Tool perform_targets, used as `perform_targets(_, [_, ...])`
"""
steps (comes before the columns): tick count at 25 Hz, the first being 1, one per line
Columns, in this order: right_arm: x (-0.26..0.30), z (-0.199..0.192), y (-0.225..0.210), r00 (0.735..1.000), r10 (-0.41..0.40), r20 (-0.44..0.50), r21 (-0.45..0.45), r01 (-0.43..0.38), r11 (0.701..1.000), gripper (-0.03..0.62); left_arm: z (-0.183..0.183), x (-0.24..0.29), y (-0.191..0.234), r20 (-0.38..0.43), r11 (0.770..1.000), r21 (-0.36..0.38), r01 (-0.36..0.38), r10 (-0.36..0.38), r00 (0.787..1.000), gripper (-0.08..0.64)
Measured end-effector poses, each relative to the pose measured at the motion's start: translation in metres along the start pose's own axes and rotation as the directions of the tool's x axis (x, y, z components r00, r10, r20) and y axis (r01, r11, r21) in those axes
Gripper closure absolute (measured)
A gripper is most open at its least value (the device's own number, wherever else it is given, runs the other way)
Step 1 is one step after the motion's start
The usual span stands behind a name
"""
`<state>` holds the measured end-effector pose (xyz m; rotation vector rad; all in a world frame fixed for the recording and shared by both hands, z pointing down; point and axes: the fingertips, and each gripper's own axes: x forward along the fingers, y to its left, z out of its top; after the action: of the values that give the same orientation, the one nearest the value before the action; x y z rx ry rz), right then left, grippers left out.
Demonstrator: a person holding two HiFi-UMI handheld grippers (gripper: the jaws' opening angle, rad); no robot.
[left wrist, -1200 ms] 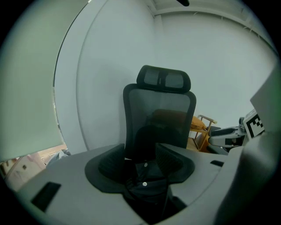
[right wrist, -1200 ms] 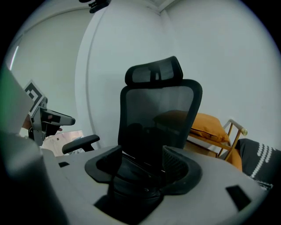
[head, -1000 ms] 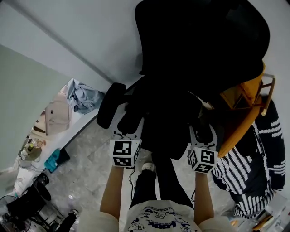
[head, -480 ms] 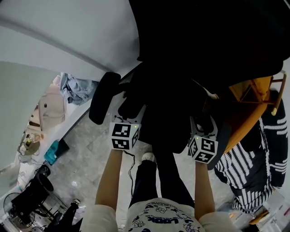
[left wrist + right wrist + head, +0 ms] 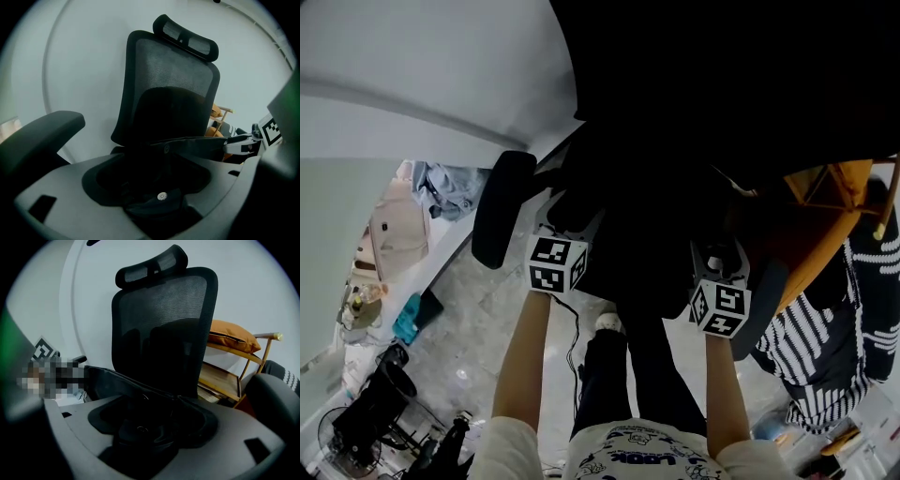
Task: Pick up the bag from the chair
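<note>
A black bag (image 5: 649, 253) hangs in front of the black office chair (image 5: 722, 84), stretched between my two grippers. In the head view, my left gripper (image 5: 566, 223) holds its left side and my right gripper (image 5: 718, 255) its right side. In the left gripper view, the gripper (image 5: 158, 202) is shut on black bag fabric with a silver snap (image 5: 161, 196). The bag's top edge (image 5: 197, 144) runs right toward the other gripper. In the right gripper view, the gripper (image 5: 139, 433) is likewise shut on dark bag fabric (image 5: 126, 386). The mesh backrest (image 5: 164, 319) stands just behind.
An orange cushion (image 5: 232, 336) lies on a wooden rack (image 5: 225, 376) to the chair's right, with a striped garment (image 5: 825, 356) beside it. The chair's armrest (image 5: 497, 208) juts out on the left. Bags, cloth (image 5: 445, 183) and black gear (image 5: 370, 412) crowd the floor at left.
Both grippers keep their hold on the bag. The left gripper has risen a little in the head view, and the chair fills more of the picture's top.
</note>
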<state>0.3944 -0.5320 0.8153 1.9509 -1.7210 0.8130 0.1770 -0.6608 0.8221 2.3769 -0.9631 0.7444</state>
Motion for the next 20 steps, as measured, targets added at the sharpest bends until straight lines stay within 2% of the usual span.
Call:
perform_targets(6, [0.015, -0.015, 0.001, 1.0, 0.017, -0.026, 0.006, -0.017, 1.0, 0.254, -0.012, 0.022, -0.006, -0.044, 0.998, 0.035, 0.059, -0.057, 0.997, 0.262])
perform_targets(9, [0.015, -0.015, -0.003, 0.999, 0.019, -0.031, 0.005, -0.019, 1.0, 0.288, -0.015, 0.027, -0.01, -0.066, 0.997, 0.032, 0.067, -0.065, 0.996, 0.267])
perform_targets(12, [0.012, -0.012, -0.006, 1.0, 0.006, -0.027, 0.003, -0.006, 1.0, 0.36, -0.014, 0.028, -0.013, -0.076, 0.997, 0.033, 0.076, -0.074, 0.994, 0.333])
perform_targets(20, [0.01, -0.018, -0.005, 0.999, -0.007, -0.039, 0.029, 0.009, 1.0, 0.42, -0.019, 0.021, -0.01, -0.085, 0.998, 0.037, 0.057, -0.053, 0.995, 0.427])
